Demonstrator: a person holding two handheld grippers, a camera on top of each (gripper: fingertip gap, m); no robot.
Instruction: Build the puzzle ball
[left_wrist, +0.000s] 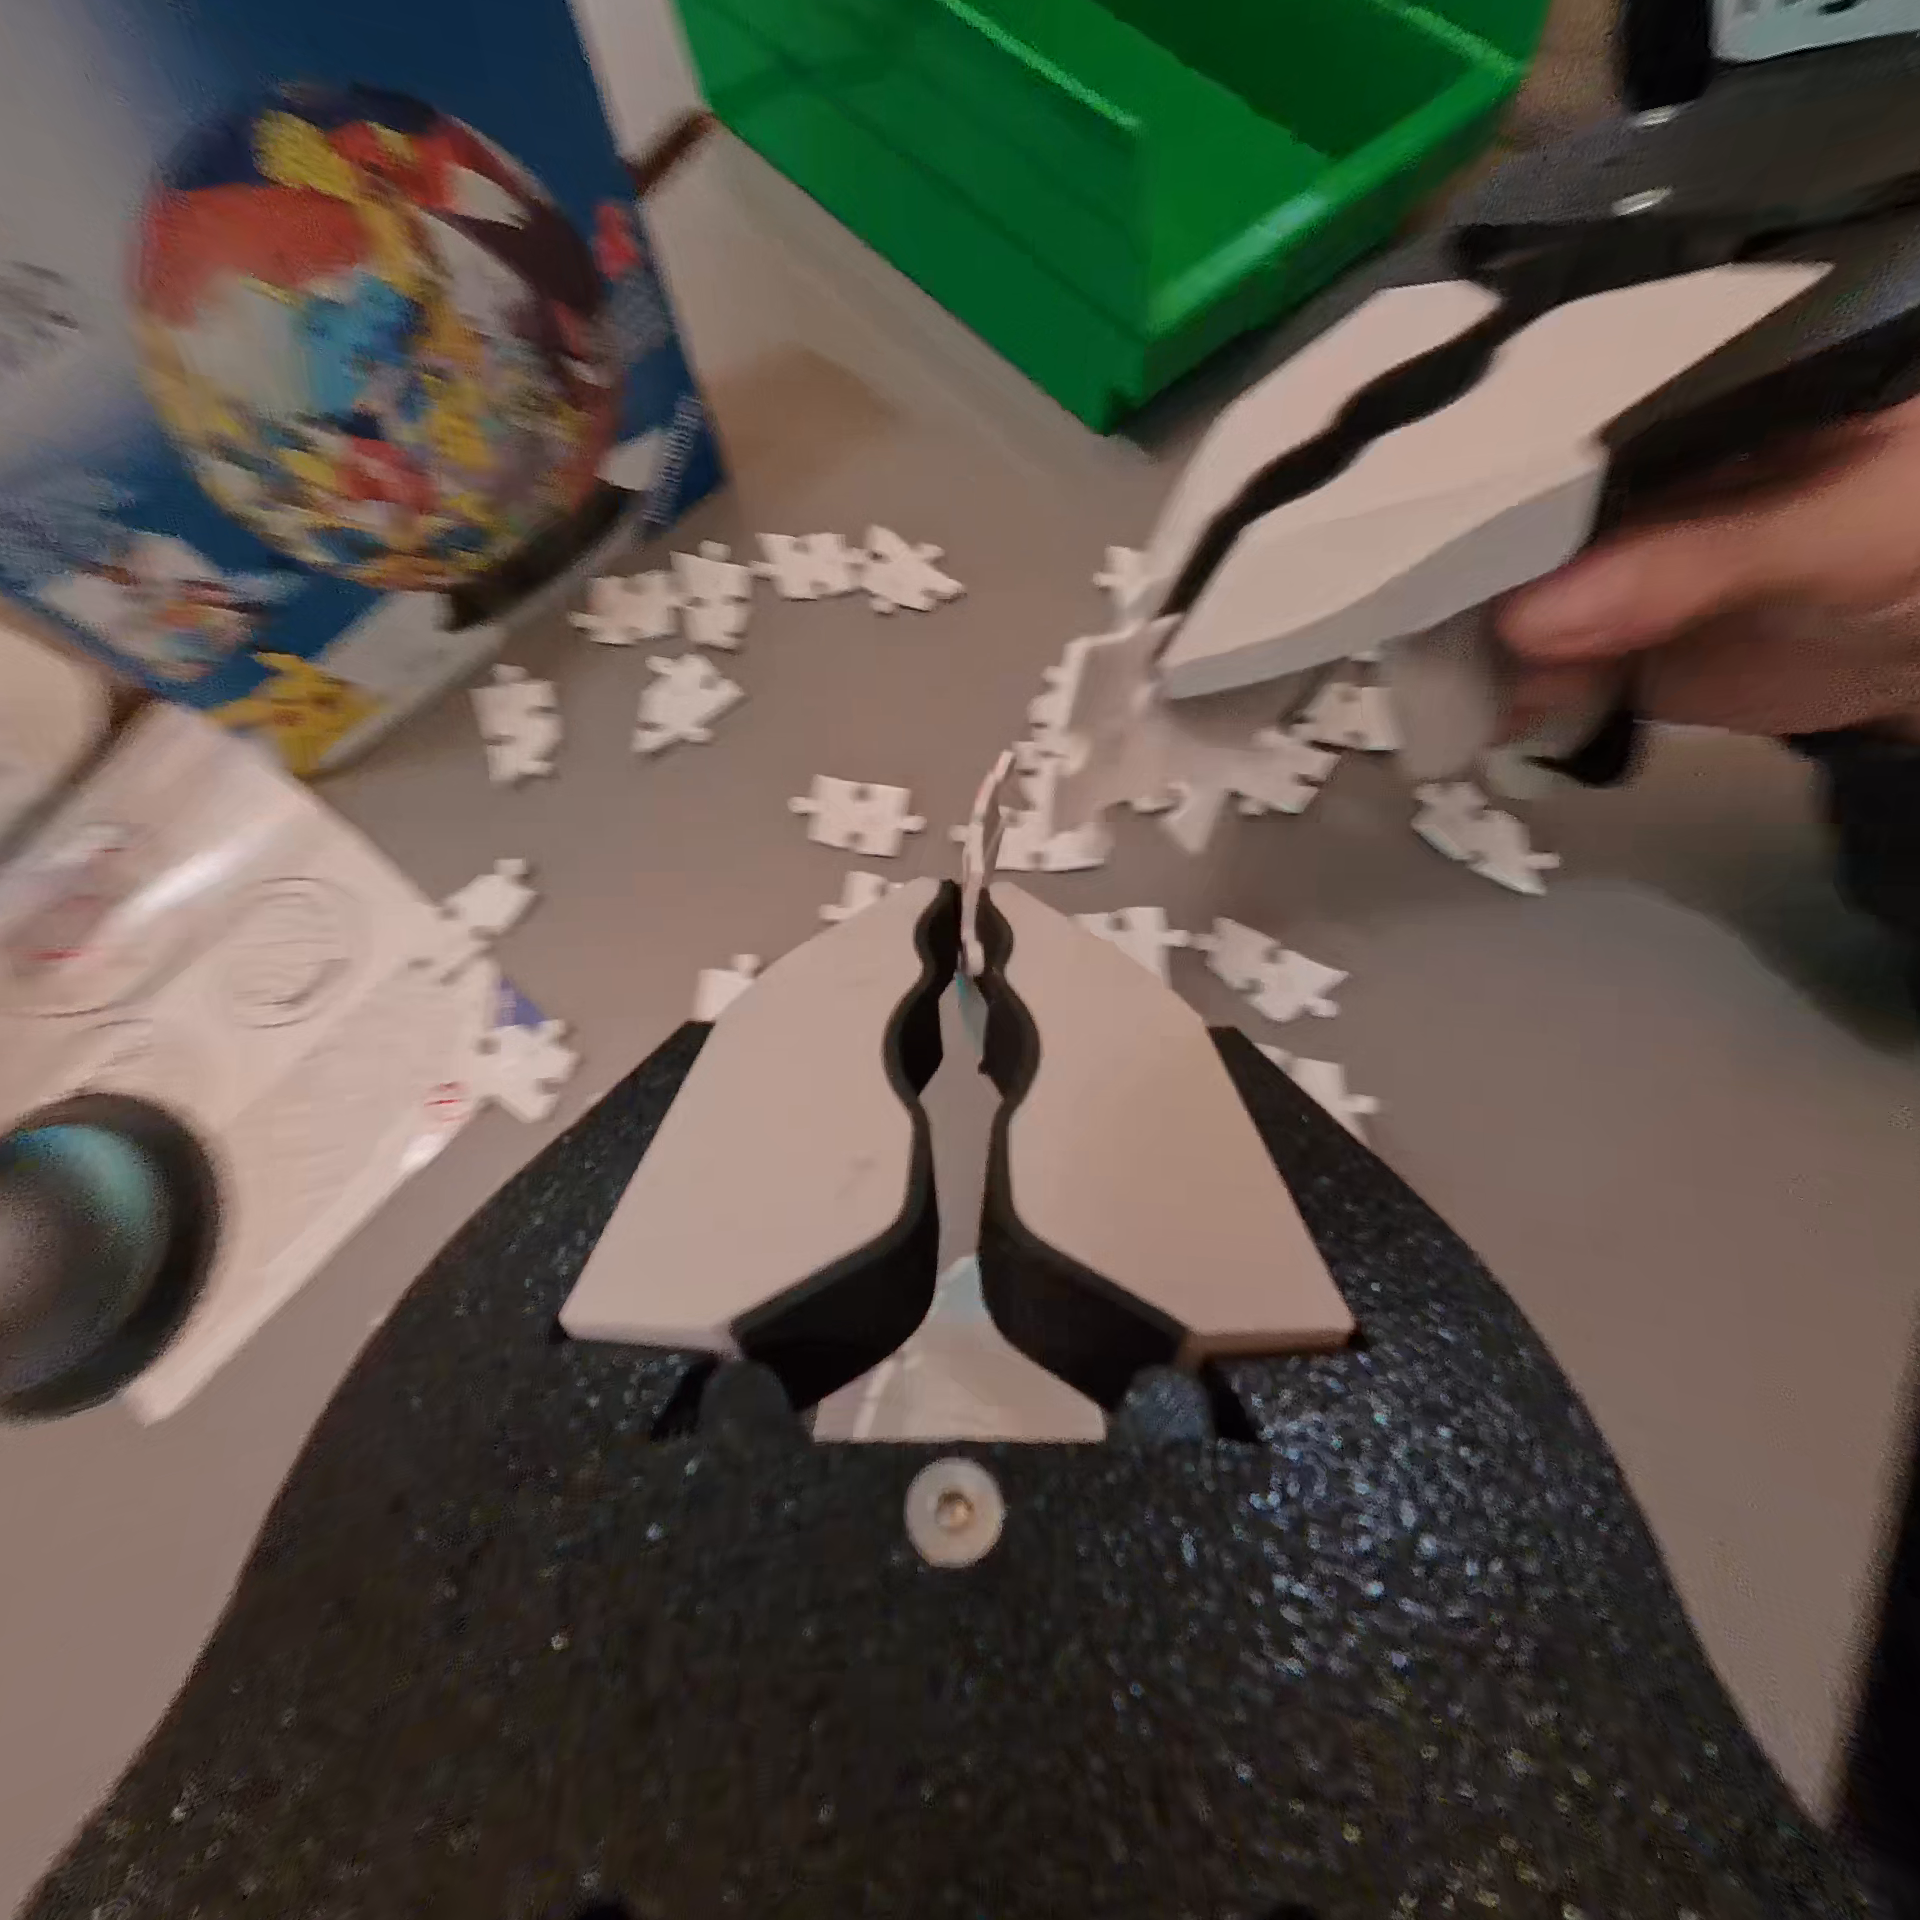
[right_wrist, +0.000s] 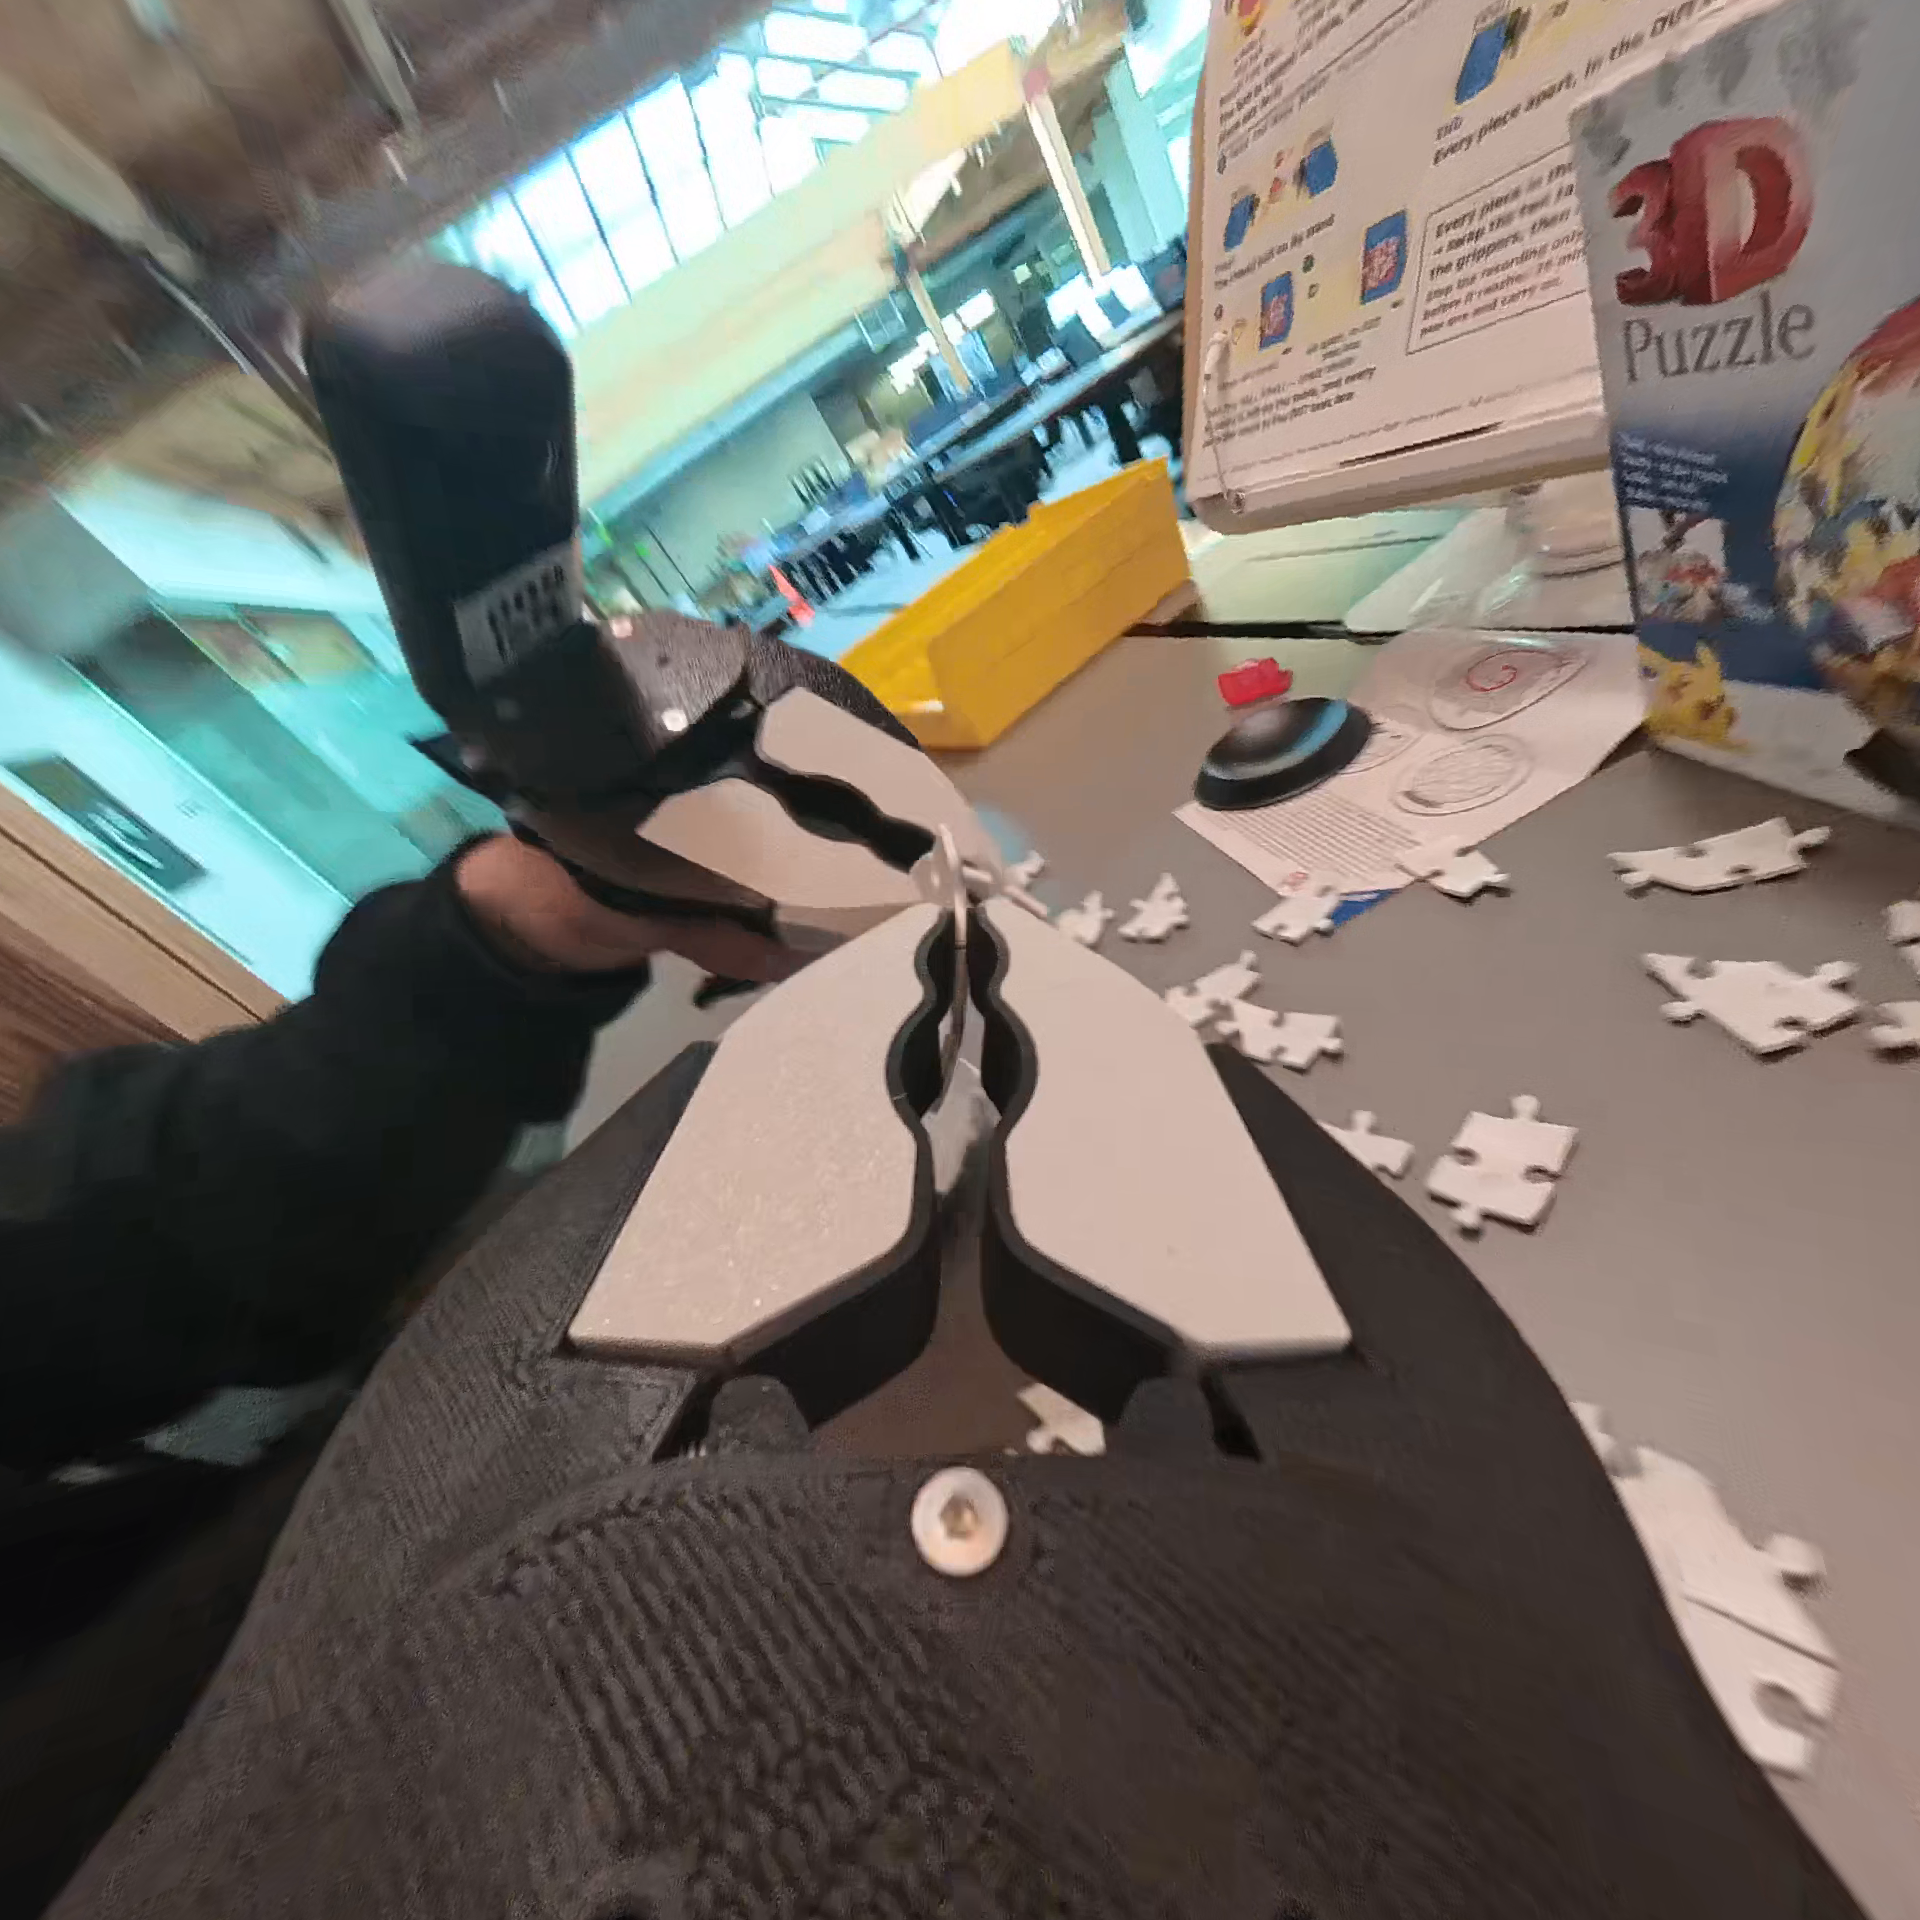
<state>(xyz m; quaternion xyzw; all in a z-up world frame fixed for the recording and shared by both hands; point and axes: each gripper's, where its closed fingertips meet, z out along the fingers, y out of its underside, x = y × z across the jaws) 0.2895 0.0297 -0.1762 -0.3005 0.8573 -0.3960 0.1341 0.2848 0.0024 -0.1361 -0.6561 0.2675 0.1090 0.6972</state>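
The left gripper (left_wrist: 961, 914) has its jaws closed narrowly on a thin white jigsaw puzzle piece (left_wrist: 982, 831) held edge-on above the grey surface (left_wrist: 675, 883). The right gripper (right_wrist: 961, 925) likewise pinches a joined cluster of white curved puzzle pieces (left_wrist: 1117, 717), close beside the left one. Loose white puzzle pieces (left_wrist: 857, 812) lie scattered beneath, near a blue puzzle box (left_wrist: 343, 343) and green plastic bin (left_wrist: 1091, 177).

— How was the light?
— Even and soft, daylight from big windows (right_wrist: 665, 197) behind.
— Sharpness?
— Motion blur smeared the puzzle box (left_wrist: 343, 343); edges bowed like a fisheye
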